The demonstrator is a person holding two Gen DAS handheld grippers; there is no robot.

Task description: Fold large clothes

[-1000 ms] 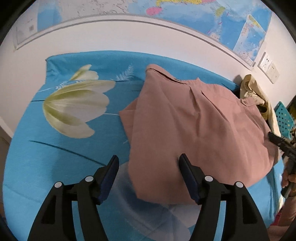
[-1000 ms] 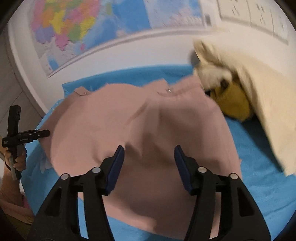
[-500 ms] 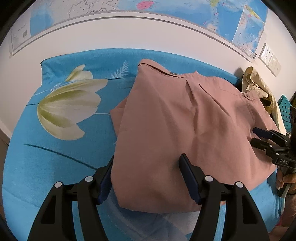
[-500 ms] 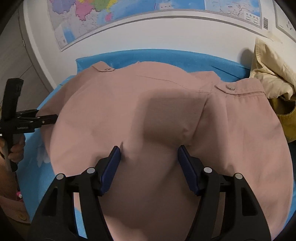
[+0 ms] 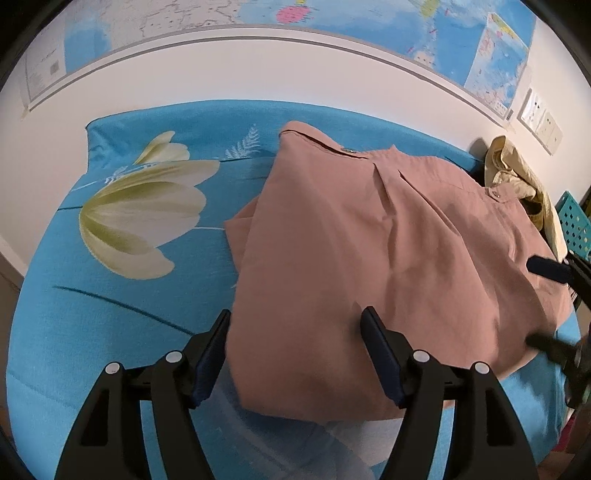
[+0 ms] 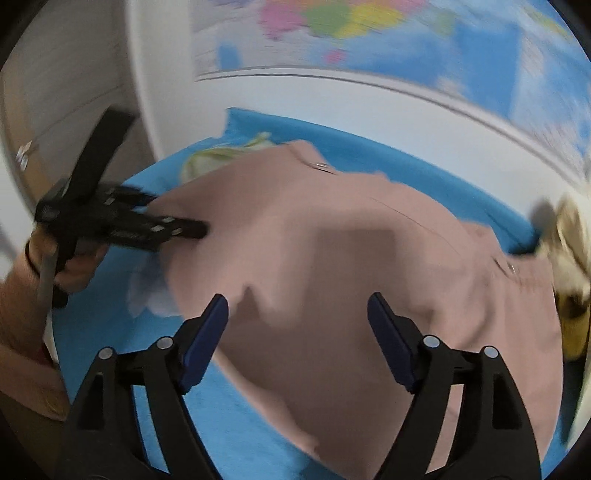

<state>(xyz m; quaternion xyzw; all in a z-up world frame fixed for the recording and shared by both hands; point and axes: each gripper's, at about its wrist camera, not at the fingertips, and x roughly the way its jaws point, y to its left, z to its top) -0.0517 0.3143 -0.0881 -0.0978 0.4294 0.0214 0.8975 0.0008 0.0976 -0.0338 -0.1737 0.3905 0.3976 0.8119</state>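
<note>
Two black claws with blue pads are mine. From the left wrist, my left gripper [image 5: 293, 352] hovers with jaws spread over the near edge of the dusty-pink folded cotton garment [image 5: 388, 266], pads clear of the cloth. That garment lies on the bright blue bedsheet with a pale tulip print [image 5: 122, 288], and beige clothing [image 5: 517, 177] is heaped at the wall. From the right wrist, blurred, my right gripper [image 6: 297, 341] has just been opening; its jaws gape above the pink cloth, nothing pinched between them. A world map [image 6: 369, 33] hangs behind.
</note>
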